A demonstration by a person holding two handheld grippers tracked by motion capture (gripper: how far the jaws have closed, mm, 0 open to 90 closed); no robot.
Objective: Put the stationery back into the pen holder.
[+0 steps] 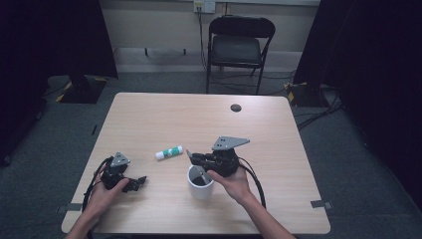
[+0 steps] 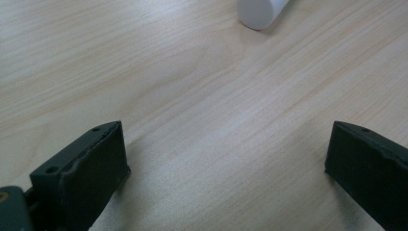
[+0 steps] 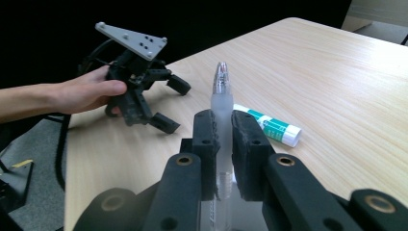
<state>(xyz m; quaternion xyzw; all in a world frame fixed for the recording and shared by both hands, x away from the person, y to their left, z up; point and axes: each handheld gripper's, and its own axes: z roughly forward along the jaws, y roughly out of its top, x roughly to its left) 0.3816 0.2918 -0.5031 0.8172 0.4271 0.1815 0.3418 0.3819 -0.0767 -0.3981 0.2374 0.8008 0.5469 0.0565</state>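
High view: the right tongs (image 1: pixel 195 158) hover over a white cup (image 1: pixel 200 182) near the counter's (image 1: pixel 278 149) front, the left tongs (image 1: pixel 138 182) resting low.

Left gripper view: jaws spread wide over bare wood.

Right gripper view: jaws clamp an upright pen (image 3: pixel 222 103), a glue stick (image 3: pixel 269 126) lying beyond.

Tabletop (image 1: pixel 164 114): pale wood grain, rounded corners, centre of the frame; dark round cap (image 1: pixel 236 107) near its far edge.
Chair (image 1: pixel 237 49): black folding chair, top centre, against the wall.
Wall (image 1: pixel 154 22): cream, with a socket (image 1: pixel 204 6) at the top edge and a cable hanging from it.
Curtains (image 1: pixel 50 35): black, upper left and right side.
Floor (image 1: pixel 59 129): grey carpet; cables at right, yellow-black tape (image 1: pixel 291 94).
Light: dim, even.
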